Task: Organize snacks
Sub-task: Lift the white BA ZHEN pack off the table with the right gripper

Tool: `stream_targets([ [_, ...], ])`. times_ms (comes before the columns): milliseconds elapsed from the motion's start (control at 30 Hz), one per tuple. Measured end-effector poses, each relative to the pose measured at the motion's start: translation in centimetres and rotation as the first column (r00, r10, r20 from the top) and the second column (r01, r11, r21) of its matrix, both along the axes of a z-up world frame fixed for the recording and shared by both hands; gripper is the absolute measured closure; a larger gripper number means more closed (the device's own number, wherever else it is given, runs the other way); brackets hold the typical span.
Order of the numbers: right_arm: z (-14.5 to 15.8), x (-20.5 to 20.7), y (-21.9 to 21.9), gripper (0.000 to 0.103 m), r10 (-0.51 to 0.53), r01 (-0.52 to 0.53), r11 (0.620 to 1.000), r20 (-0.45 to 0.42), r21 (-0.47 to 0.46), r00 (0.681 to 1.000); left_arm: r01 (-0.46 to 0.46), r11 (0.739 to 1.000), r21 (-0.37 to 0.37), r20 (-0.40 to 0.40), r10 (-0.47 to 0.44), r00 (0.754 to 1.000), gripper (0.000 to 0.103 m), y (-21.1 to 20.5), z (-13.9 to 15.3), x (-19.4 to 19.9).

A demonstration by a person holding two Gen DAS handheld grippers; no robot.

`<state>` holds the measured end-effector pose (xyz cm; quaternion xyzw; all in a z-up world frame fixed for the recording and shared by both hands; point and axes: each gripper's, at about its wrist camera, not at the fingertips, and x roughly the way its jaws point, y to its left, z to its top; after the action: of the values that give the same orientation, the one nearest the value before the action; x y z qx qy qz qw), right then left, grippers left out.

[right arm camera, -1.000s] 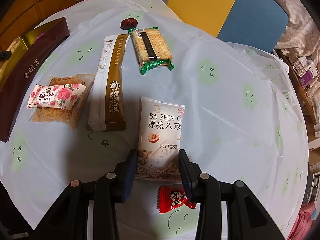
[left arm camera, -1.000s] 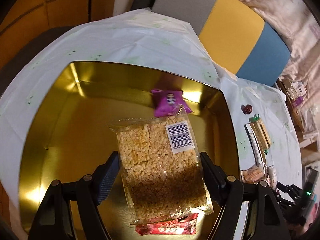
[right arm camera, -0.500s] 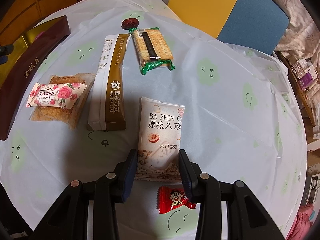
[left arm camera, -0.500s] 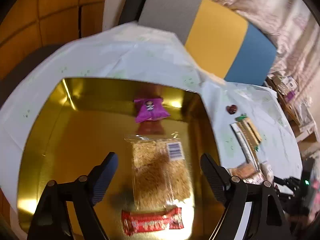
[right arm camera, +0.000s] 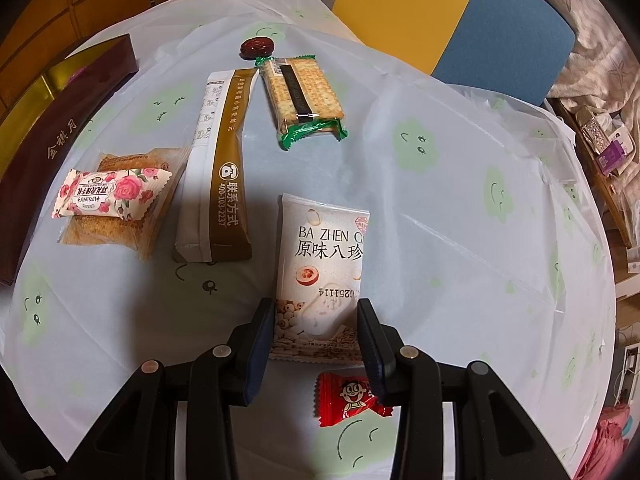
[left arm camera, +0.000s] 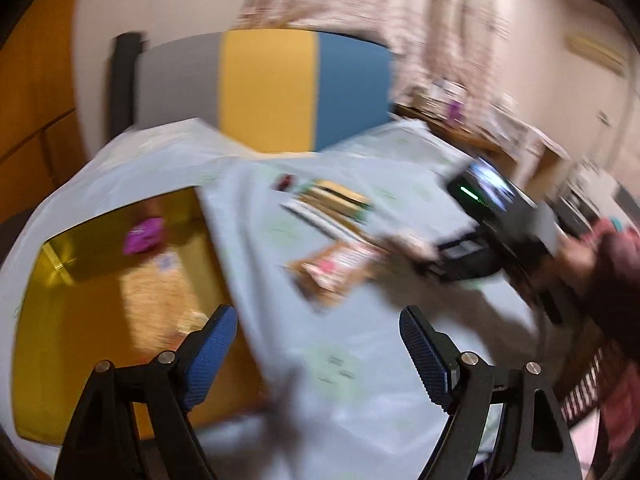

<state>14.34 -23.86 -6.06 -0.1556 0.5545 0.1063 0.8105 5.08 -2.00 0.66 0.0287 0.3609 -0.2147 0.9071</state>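
Now your left gripper [left arm camera: 316,344] is released, with nothing between its jaws, over the table [left arm camera: 360,360] just beside the gold tray [left arm camera: 76,320], where the rice cake [left arm camera: 160,300] and purple candy [left arm camera: 144,234] lie. Your right gripper [right arm camera: 316,340] is clenched on the near end of the white packet [right arm camera: 320,264], which lies on the table, with the red candy [right arm camera: 348,398] just below it

white snack pouch [right arm camera: 320,264]: "BA ZHEN", "原味八珍" | brown-and-white sachet [right arm camera: 218,168]: "联系方式 400-103-2237" | dark box [right arm camera: 60,136]: "金祺月"

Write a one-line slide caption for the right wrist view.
Right gripper clamps the white snack pouch on the tablecloth, other wrapped snacks nearby.
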Motion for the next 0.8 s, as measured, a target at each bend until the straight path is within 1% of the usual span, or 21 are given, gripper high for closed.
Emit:
stream_targets([
  [100,-0.1,0.1,-0.1,0.062,-0.001,0.001,1.0,0.0,0.002,1.0,0.074,0.997,0.031,-0.031,-0.074,0.997,0.02,-2.5,-1.8,-1.3],
  [233,-0.1,0.1,-0.1,0.062,0.0,0.0,1.0,0.002,0.001,1.0,0.129,0.99,0.063,-0.069,-0.125,0.99,0.026,-4.5,-4.4,-2.3],
  [467,-0.2,0.1,-0.2,0.062,-0.002,0.002,1.0,0.003,0.003,1.0,0.132,0.986,0.096,-0.087,-0.124,0.988,0.035,-5.4,-7.0,-2.7],
  [567,-0.2,0.0,-0.2,0.062,-0.004,0.004,1.0,0.004,0.006,1.0,0.125,0.986,0.111,-0.085,-0.115,0.99,0.036,-5.4,-7.9,-2.8],
  [733,-0.3,0.0,-0.2,0.062,-0.01,0.01,1.0,0.007,0.01,1.0,0.125,0.986,0.11,-0.039,-0.121,0.992,0.036,-5.3,-8.8,-3.2],
  [800,-0.3,0.0,-0.2,0.062,-0.013,0.013,1.0,0.009,0.011,1.0,0.127,0.987,0.096,-0.033,-0.124,0.992,0.035,-5.1,-8.9,-3.2],
])
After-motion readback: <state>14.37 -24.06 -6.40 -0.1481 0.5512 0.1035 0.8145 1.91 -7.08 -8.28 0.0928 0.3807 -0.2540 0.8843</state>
